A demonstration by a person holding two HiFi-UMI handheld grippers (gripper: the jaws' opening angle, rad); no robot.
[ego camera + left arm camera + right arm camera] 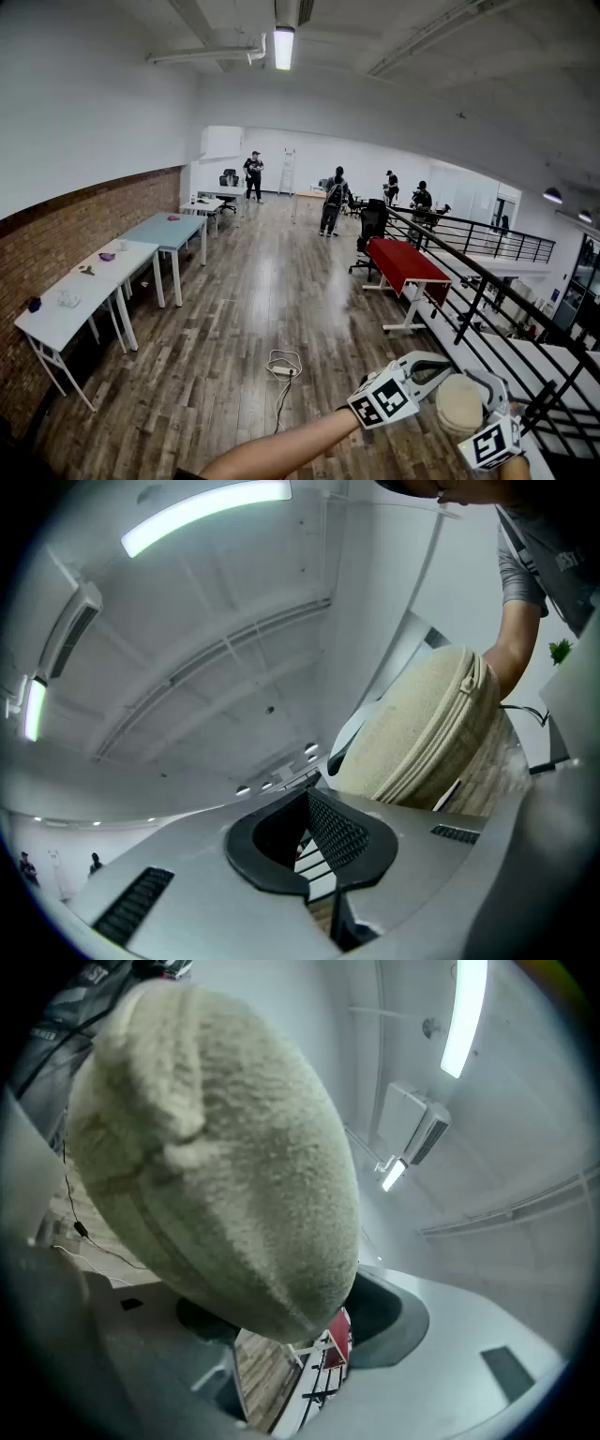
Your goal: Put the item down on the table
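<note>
Right gripper view, fuzzy pouch [225, 1147] in right tool [286, 1330], long axis seemingly tilted

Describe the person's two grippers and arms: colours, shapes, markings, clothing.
Both the left gripper and right gripper have smooth light-grey shells, black jaw pads, and a white cube bearing black square markers. The forearms are bare below a grey short sleeve.

The fuzzy item [234, 1147] is showing pale beige. The left gripper [314, 850] and right gripper [281, 1330] are showing white shells and black-and-white square markers. One surface [403, 262] is showing red, the floor [244, 309] brown wood.
</note>
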